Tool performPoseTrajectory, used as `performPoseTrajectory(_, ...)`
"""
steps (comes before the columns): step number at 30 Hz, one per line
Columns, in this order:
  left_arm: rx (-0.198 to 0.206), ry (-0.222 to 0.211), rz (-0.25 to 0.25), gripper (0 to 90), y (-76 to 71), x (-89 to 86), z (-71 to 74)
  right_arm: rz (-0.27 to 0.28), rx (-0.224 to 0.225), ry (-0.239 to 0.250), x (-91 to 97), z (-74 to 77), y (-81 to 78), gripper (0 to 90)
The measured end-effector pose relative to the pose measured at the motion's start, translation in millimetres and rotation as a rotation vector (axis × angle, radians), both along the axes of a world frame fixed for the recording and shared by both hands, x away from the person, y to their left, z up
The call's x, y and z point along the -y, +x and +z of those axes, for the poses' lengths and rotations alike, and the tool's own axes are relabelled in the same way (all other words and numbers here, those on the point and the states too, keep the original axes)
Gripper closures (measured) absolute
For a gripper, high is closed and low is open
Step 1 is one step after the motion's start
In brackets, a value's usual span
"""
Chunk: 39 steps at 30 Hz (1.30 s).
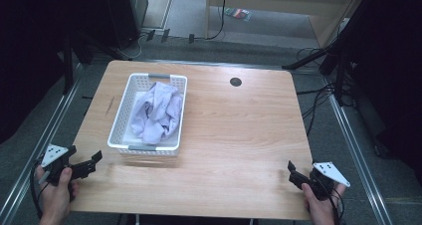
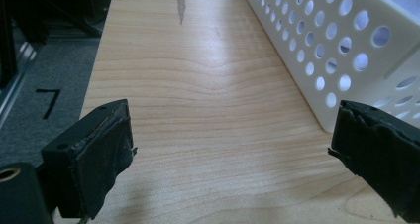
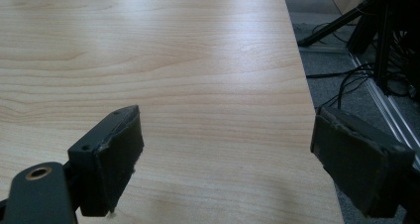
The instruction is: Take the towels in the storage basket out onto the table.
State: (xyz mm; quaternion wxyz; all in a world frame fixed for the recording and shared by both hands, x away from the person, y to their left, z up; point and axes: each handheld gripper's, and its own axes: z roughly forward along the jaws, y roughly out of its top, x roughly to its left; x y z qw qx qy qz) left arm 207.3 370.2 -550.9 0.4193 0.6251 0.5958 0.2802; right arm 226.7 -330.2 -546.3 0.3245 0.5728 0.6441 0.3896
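**Bench inventory: basket of cloth, two idle tongs**

Item 1. White perforated basket (image 1: 124,116), oblong, on the left half of the bench (image 1: 239,130). Its long axis runs from the near edge toward the far edge, tilted slightly rightward at the far end. A grey handle sits at each short end.

Item 2. Pale lilac cloth (image 1: 159,111), crumpled, lying wholly inside the basket and heaped toward its right wall. No part hangs over the rim.

Item 3. Left tongs (image 1: 95,159), held in the person's left hand (image 1: 54,192) at the near left corner of the bench. Jaws stand wide apart with nothing between them. In the left gripper view the basket's near corner (image 2: 327,60) lies just ahead and to the right of the left tongs (image 2: 233,144), apart from both jaws.

Item 4. Right tongs (image 1: 291,168), held in the right hand (image 1: 321,205) at the near right corner. Jaws likewise spread wide and empty; the right gripper view shows bare wood ahead of the right tongs (image 3: 228,149) and the bench edge to their right.

Relation of note. The cloth lies forward and to the right of the left tongs, forward and far to the left of the right tongs. The left hand is clearly the nearer; the right is well apart from the basket. Judged from this layout, a reach into the basket would fall most naturally to the left tongs, coming in over the near short wall.
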Motion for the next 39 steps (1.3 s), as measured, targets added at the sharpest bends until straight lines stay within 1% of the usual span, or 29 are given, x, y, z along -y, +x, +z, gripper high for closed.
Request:
performPoseTrajectory(5, 0.007, -0.006, -0.014, 3.0, -1.4, -1.4, 1.1, -0.003, -0.001, -0.001, 0.1, -0.1, 0.1, 13.0)
performPoseTrajectory(7, 0.003, -0.026, -0.022, 3.0, -1.0, -3.1, 2.1, -0.001, -0.003, 0.000, 0.4, -0.1, 0.2, 13.0)
performPoseTrajectory(8, 0.004, -0.027, -0.017, 3.0, -0.6, -3.7, 2.9, -0.005, -0.008, 0.008, 0.7, 0.1, 0.2, 13.0)
performPoseTrajectory(11, 0.001, -0.021, -0.025, 3.0, -0.6, -3.4, 4.5, -0.006, -0.013, 0.010, 1.3, 0.0, 0.7, 13.0)
performPoseTrajectory(14, 0.008, -0.006, -0.033, 3.0, -0.6, 0.2, 9.4, -0.007, -0.015, 0.010, 1.2, -0.1, 1.1, 13.0)
performPoseTrajectory(15, 0.010, -0.003, -0.037, 3.0, -0.5, 1.1, 12.0, -0.006, -0.018, 0.005, 0.9, -0.1, 1.2, 13.1)
performPoseTrajectory(16, 0.017, -0.002, -0.042, 3.0, -1.4, 2.5, 18.2, -0.007, -0.018, 0.004, 0.8, -0.1, 1.3, 13.1)
performPoseTrajectory(17, 0.017, -0.002, -0.042, 3.0, -1.4, 2.5, 18.2, -0.007, -0.018, 0.004, 0.8, -0.1, 1.3, 13.1)
performPoseTrajectory(18, 0.029, -0.001, -0.042, 3.0, -2.4, 4.5, 25.8, -0.008, -0.019, 0.004, 0.8, -0.1, 1.5, 13.1)
performPoseTrajectory(19, 0.035, -0.006, -0.047, 3.0, -2.8, 5.4, 29.6, -0.010, -0.021, 0.007, 0.7, -0.1, 1.4, 13.1)
performPoseTrajectory(20, 0.035, -0.006, -0.047, 3.0, -2.8, 5.4, 29.6, -0.010, -0.021, 0.007, 0.7, -0.1, 1.4, 13.1)
performPoseTrajectory(21, 0.040, -0.009, -0.057, 2.9, -3.4, 7.2, 34.2, -0.010, -0.023, 0.010, 1.0, -0.1, 1.6, 13.1)
performPoseTrajectory(26, 0.045, 0.024, -0.095, 1.7, -2.3, 17.5, 51.0, -0.011, -0.026, 0.014, 1.3, -0.1, 1.8, 13.2)
performPoseTrajectory(29, 0.035, 0.038, -0.126, 0.4, 1.8, 25.8, 61.8, -0.013, -0.027, 0.013, 2.0, -0.2, 2.5, 13.2)
performPoseTrajectory(31, 0.024, 0.034, -0.146, 0.0, 5.8, 30.5, 68.8, -0.015, -0.030, 0.015, 2.1, -0.3, 2.7, 13.2)
performPoseTrajectory(33, 0.020, 0.031, -0.148, 0.0, 7.8, 32.2, 71.3, -0.015, -0.031, 0.015, 2.2, -0.3, 2.7, 13.2)
performPoseTrajectory(35, 0.004, 0.027, -0.159, 0.0, 12.4, 35.0, 77.1, -0.016, -0.033, 0.016, 2.1, -0.3, 2.8, 13.2)
performPoseTrajectory(36, -0.007, 0.028, -0.164, 0.0, 16.1, 37.3, 81.5, -0.017, -0.035, 0.017, 2.1, -0.3, 2.9, 13.2)
performPoseTrajectory(37, -0.007, 0.028, -0.164, 0.0, 16.1, 37.3, 81.5, -0.017, -0.035, 0.017, 2.1, -0.3, 2.9, 13.2)
performPoseTrajectory(38, -0.017, 0.036, -0.171, 0.0, 19.8, 40.1, 86.9, -0.014, -0.036, 0.017, 2.4, -0.3, 3.1, 13.2)
performPoseTrajectory(39, -0.017, 0.036, -0.171, 0.0, 19.8, 40.1, 86.9, -0.014, -0.036, 0.017, 2.4, -0.3, 3.1, 13.2)
